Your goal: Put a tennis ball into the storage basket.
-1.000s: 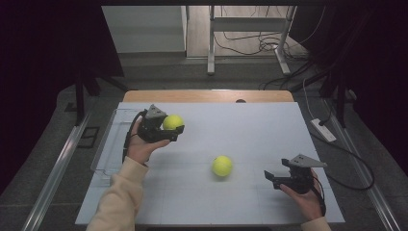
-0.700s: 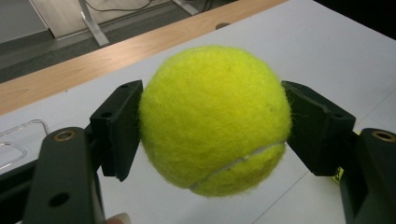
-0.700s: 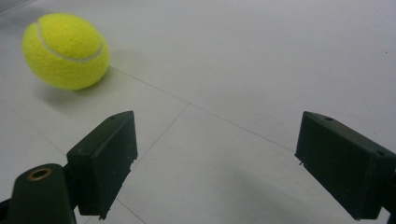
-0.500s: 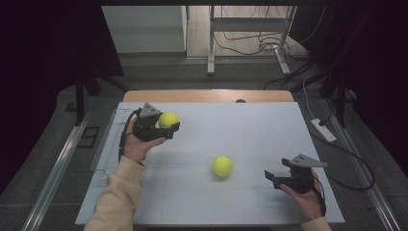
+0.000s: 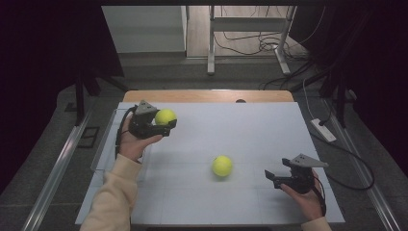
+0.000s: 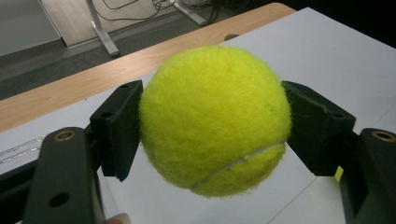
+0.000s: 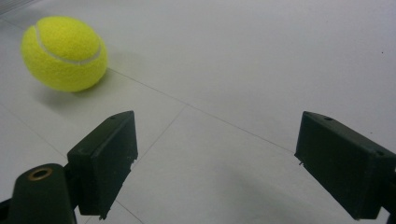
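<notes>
In the high view the left gripper (image 5: 166, 126) sits at the left of the frame, above the white table (image 5: 250, 125), its jaws clamped on a yellow tennis ball (image 5: 165, 116). In the left gripper view the ball fills the centre, pressed from both sides. The right gripper (image 5: 270, 177), lower right, has its jaws spread with nothing between them. A second tennis ball (image 5: 222, 165) rests on the table near the middle, left of that gripper.

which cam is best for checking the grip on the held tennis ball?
Left gripper view: the held tennis ball sits close up, both pads pressed on its sides. High view shows it small in the left gripper. Right gripper view shows the other ball.
</notes>
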### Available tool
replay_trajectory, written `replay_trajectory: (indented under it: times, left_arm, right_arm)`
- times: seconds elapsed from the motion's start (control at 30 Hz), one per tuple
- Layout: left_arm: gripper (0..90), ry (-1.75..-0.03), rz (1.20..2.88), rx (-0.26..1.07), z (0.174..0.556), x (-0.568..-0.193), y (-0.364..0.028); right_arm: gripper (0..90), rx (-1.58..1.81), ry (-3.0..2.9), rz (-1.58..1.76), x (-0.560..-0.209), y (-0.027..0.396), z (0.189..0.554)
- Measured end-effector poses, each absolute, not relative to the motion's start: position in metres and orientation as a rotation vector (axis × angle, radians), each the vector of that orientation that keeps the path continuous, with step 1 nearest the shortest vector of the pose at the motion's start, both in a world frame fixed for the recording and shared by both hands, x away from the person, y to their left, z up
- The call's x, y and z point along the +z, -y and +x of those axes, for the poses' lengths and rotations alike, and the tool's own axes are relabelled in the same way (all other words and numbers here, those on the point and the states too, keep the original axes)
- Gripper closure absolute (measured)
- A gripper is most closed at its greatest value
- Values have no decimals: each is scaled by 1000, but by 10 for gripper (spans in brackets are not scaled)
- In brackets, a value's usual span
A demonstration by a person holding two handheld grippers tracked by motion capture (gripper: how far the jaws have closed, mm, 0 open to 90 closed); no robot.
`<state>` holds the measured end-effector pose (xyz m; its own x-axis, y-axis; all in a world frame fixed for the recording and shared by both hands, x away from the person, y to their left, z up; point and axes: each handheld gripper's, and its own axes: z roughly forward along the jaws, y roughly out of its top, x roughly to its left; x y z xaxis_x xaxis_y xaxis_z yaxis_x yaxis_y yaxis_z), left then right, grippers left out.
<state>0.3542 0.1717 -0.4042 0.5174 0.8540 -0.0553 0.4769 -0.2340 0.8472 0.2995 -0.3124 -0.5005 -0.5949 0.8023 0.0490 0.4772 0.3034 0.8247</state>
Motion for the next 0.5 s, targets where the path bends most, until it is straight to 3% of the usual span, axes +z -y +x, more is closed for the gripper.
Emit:
replay_trajectory:
  times: [0.5]
  left_arm:
    - [268, -1151, 1823, 594, 356, -401, -196]
  right_arm:
    - [132, 1192, -2197, 1157, -501, 313, 300]
